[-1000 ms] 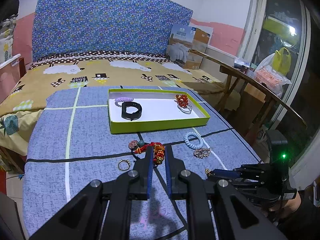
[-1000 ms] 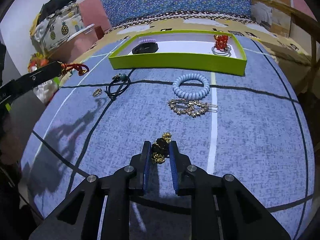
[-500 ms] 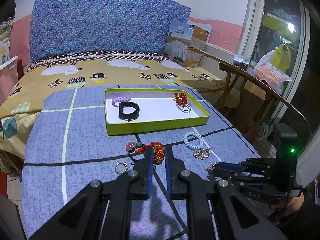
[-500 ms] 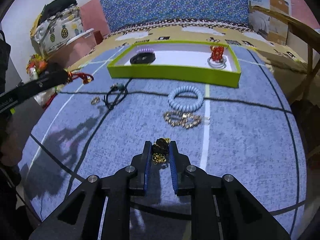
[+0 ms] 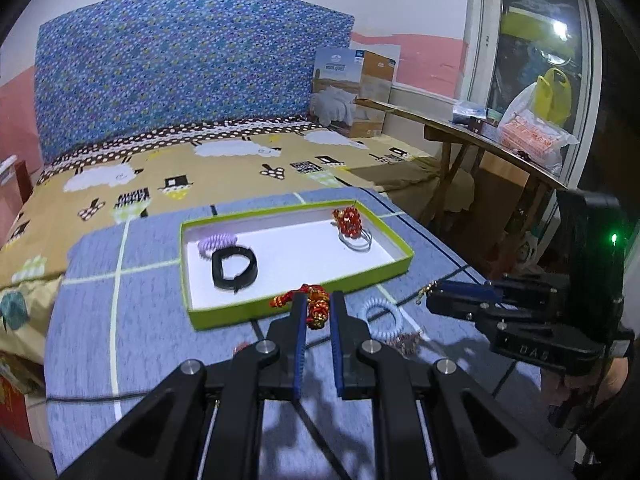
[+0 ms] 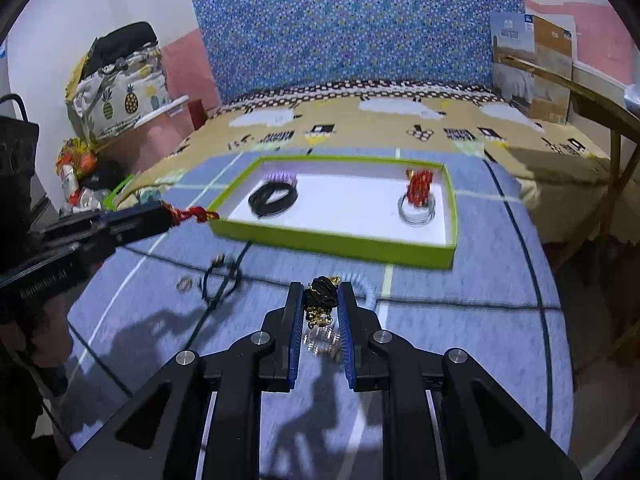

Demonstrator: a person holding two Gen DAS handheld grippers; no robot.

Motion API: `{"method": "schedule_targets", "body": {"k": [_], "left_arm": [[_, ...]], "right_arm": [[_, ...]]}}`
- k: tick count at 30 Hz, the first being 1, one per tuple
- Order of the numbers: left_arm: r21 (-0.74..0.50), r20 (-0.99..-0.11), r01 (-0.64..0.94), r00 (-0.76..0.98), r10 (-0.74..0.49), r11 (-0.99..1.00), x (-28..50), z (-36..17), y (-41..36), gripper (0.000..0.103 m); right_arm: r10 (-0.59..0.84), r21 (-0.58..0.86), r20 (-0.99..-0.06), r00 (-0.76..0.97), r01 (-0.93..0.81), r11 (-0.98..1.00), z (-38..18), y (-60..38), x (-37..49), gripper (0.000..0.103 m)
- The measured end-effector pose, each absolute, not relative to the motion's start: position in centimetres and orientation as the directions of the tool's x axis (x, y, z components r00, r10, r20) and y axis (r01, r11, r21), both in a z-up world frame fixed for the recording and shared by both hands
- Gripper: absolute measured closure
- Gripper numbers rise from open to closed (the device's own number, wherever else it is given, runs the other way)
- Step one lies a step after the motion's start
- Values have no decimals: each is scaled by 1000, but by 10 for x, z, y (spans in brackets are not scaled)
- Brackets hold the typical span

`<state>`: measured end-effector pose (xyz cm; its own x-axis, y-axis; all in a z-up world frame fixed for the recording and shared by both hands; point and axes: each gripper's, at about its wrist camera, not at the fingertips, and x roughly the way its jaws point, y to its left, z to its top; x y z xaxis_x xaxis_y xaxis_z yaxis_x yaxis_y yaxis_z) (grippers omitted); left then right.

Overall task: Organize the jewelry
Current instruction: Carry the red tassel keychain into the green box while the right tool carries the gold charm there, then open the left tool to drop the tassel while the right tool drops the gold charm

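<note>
My left gripper [image 5: 318,308] is shut on a red and gold beaded bracelet [image 5: 316,307], held above the table just short of the green tray's [image 5: 304,300] near rim. My right gripper [image 6: 320,304] is shut on a black and gold chain piece [image 6: 322,304], held above the table in front of the tray [image 6: 332,242]. The tray holds a black band [image 5: 234,268], a purple coil tie [image 5: 218,242], red beads [image 5: 348,220] and silver rings [image 5: 356,242]. In the right wrist view the left gripper [image 6: 168,216] shows at the tray's left corner.
On the blue tablecloth lie a light blue coil tie [image 5: 380,320], a gold hair clip [image 5: 406,342], a black cord loop [image 6: 220,280] and a small ring [image 6: 184,283]. A bed lies behind the table, a wooden chair [image 5: 480,148] to the right.
Both grippers have risen and moved forward toward the tray, each carrying its piece. The tray now looks closer in both views.
</note>
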<state>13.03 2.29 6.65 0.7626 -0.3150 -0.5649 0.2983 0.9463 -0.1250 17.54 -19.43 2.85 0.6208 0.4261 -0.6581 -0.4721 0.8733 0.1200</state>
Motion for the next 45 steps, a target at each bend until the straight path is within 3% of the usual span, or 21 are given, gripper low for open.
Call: {"method": "schedule_targets", "body": {"k": [10, 19, 39, 41, 44, 45], "left_arm": [[-85, -572, 304, 765, -296, 949, 185, 67, 12, 91], [-54, -632, 277, 734, -247, 959, 229, 39, 7, 91], [-66, -720, 258, 656, -225, 964, 259, -5, 7, 91], [-72, -722, 257, 653, -228, 964, 258, -4, 7, 90], [-86, -720, 256, 652, -238, 963, 256, -3, 10, 78], [-93, -718, 257, 652, -244, 962, 254, -2, 11, 78]], "right_arm": [[421, 145, -641, 641, -437, 887, 35, -203, 235, 86], [360, 124, -697, 620, -391, 912, 9, -207, 285, 86], [316, 109, -765, 561, -370, 922, -21, -205, 315, 85], [315, 105, -761, 567, -372, 922, -20, -205, 313, 79], [328, 111, -750, 574, -380, 919, -16, -204, 309, 60], [329, 111, -748, 576, -380, 918, -15, -204, 307, 60]]}}
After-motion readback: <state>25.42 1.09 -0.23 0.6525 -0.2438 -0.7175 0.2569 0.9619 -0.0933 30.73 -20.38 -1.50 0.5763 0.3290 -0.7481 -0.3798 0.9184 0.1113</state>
